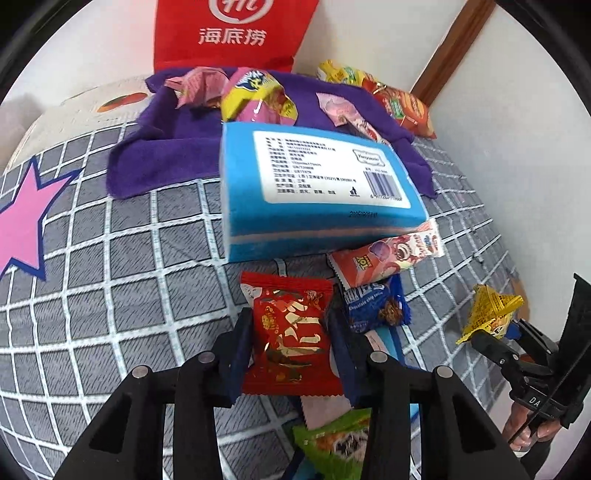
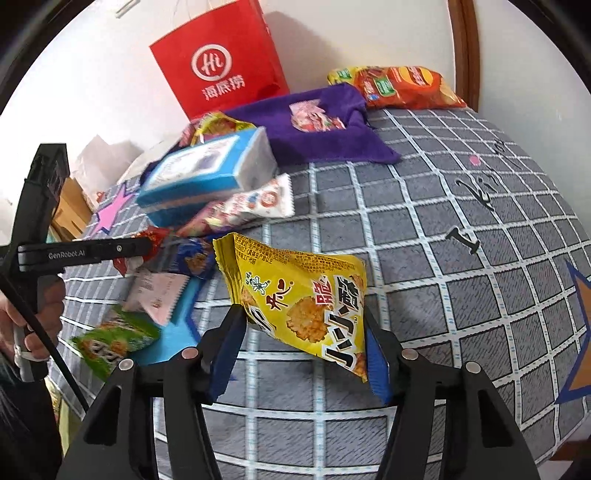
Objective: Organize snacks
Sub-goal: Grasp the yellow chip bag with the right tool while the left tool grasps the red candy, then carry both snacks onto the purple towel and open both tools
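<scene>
A bed covered by a grey checked sheet [image 1: 110, 258] is seen, bounded by a white wall [image 1: 517, 129] on the right and at the far side. On the left, open sheet with a pink star [image 1: 26, 225] is left free of packets. At the near centre, the left gripper [image 1: 291, 350] is pressed together on a red snack packet [image 1: 291, 339], whose sides are pinched between the blue pads. Just beyond it, a blue tissue pack [image 1: 317, 192] is laid across the middle and blocks the way toward a purple cloth [image 1: 173, 147], on which several pink and yellow packets are scattered. A red paper bag [image 1: 232, 33] is stood against the far wall behind the cloth. Under the near edge of the tissue pack an orange-and-white cartoon packet [image 1: 384, 258] is tucked, with a blue cookie packet [image 1: 376, 306] touching it on the near side; a green packet [image 1: 336, 443] is partly hidden beneath the left gripper. At the far right corner, orange chip bags [image 2: 406, 86] are lodged against the wall by a brown wooden frame. In the right wrist view, the right gripper [image 2: 303, 350] is seen closed on a yellow rice-cracker packet [image 2: 299, 302], which is held tilted above the sheet, clear of the pile. To its right, a broad stretch of sheet is unobstructed up to an orange star [image 2: 580, 332] at the edge.
</scene>
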`<state>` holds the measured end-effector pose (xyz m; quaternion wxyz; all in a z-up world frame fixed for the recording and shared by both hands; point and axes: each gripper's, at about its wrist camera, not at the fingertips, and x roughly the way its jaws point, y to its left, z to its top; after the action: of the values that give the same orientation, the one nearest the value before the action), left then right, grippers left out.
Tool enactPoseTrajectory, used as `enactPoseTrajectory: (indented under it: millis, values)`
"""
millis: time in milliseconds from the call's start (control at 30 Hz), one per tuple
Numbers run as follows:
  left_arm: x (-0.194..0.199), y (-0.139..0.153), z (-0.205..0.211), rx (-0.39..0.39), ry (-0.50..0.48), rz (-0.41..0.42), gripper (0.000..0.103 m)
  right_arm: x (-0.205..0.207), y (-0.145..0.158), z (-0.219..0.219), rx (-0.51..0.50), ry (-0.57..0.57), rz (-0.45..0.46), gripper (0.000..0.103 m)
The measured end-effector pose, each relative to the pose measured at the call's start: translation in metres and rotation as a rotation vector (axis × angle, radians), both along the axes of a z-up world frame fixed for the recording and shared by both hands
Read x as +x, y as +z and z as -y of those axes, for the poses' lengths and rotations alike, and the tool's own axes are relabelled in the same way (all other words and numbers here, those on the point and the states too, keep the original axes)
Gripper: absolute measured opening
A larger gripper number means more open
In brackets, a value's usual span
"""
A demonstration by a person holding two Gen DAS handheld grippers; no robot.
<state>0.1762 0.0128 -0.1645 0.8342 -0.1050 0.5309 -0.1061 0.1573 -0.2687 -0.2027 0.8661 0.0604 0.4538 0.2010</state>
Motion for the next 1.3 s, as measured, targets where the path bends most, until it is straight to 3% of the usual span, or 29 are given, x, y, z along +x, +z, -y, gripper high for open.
enactPoseTrajectory:
  millis: [167, 567, 967, 1300]
  values:
    - [-0.012, 0.014, -0.01, -0.044, 0.007, 0.032, 0.038, -0.01, 0.023, -0.014, 0.025, 0.001, 0.024, 0.06]
    - [-0.022, 0.064, -0.035, -0.067, 0.013, 0.134, 0.038, -0.012, 0.081, -0.055, 0.042, 0.007, 0.096, 0.06]
    - [0.004, 0.101, -0.045, -0.093, 0.007, 0.196, 0.038, 0.024, 0.121, -0.079, 0.102, -0.003, 0.119, 0.06]
    - [0.035, 0.112, -0.048, -0.082, 0.009, 0.216, 0.038, 0.058, 0.134, -0.084, 0.097, -0.005, 0.128, 0.06]
